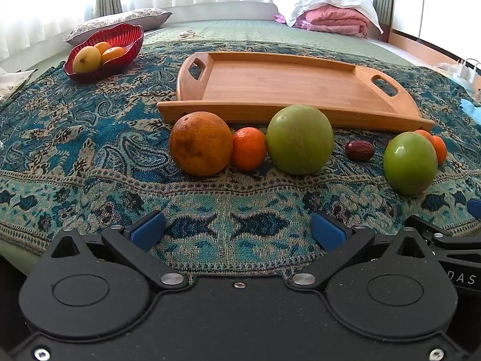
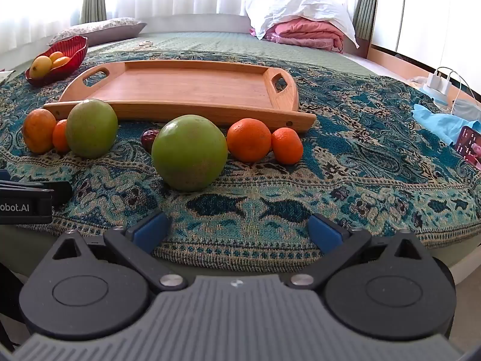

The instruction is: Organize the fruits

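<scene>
A row of fruit lies on the patterned blue cloth in front of an empty wooden tray point(image 1: 300, 90) point(image 2: 186, 87). From left: a large orange point(image 1: 200, 143) point(image 2: 39, 131), a small mandarin point(image 1: 249, 148) point(image 2: 61, 135), a green fruit point(image 1: 300, 139) point(image 2: 91, 128), a dark red date point(image 1: 359, 150) point(image 2: 149, 139), a second green fruit point(image 1: 410, 164) point(image 2: 189, 152), and two more mandarins point(image 2: 249, 140) point(image 2: 287, 145). My left gripper point(image 1: 239, 230) is open, short of the row, nothing between its blue pads. My right gripper point(image 2: 239, 230) is open too, nearest the second green fruit.
A red bowl point(image 1: 126, 37) point(image 2: 76, 46) with yellow and orange fruit stands at the far left. A pillow point(image 1: 120, 21), pink and white bedding point(image 2: 300, 21), a blue cloth point(image 2: 442, 123), a phone point(image 2: 470, 147) and white chargers point(image 2: 439, 82) lie around the edges.
</scene>
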A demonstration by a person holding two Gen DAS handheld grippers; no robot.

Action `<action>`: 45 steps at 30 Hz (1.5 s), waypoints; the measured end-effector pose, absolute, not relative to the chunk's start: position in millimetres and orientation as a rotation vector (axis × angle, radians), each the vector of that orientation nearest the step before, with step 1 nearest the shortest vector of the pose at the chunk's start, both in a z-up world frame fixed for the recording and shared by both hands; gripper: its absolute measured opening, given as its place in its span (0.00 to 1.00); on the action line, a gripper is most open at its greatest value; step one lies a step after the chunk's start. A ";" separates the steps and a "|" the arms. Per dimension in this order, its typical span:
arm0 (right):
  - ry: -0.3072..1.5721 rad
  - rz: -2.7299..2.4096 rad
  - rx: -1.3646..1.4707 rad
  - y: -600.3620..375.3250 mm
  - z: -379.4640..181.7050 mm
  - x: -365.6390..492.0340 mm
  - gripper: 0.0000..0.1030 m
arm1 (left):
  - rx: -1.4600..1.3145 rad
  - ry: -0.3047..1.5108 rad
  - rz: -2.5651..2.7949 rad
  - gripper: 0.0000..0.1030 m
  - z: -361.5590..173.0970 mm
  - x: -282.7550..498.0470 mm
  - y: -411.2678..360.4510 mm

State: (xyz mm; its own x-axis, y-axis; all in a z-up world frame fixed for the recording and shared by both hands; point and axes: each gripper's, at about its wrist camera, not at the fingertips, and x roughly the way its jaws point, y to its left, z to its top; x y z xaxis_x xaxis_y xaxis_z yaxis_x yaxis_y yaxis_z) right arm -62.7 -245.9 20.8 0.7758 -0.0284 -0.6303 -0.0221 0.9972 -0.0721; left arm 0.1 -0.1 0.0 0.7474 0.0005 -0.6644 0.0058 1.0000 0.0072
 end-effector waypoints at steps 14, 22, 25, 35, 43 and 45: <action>0.689 -0.003 -0.076 -245.9 20.9 -61.2 1.00 | 0.010 0.726 -0.002 1.00 -0.1 0.1 -0.2; 0.692 -0.004 -0.077 -245.1 20.6 -60.9 1.00 | 0.011 0.725 -0.002 1.00 -0.3 0.0 0.2; 0.691 -0.003 -0.076 -244.3 20.2 -61.1 1.00 | 0.012 0.725 -0.001 1.00 -0.3 0.1 0.3; 0.692 -0.004 -0.079 -244.7 21.1 -61.3 1.00 | 0.013 0.725 -0.001 1.00 -0.3 0.0 0.2; 0.691 -0.004 -0.079 -245.1 20.3 -61.2 1.00 | 0.014 0.724 -0.001 1.00 -0.3 -0.1 -0.1; 0.691 -0.004 -0.080 -244.6 20.4 -61.1 1.00 | 0.014 0.724 0.000 1.00 -0.3 -0.1 -0.2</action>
State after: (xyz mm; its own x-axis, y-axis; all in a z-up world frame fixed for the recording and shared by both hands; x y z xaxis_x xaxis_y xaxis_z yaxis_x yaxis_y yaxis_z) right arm -61.1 -244.6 20.4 0.7707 -0.0301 -0.6365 -0.0227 0.9970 -0.0746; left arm -0.1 -0.2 -0.3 0.7491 0.0045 -0.6624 0.0054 0.9999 0.0128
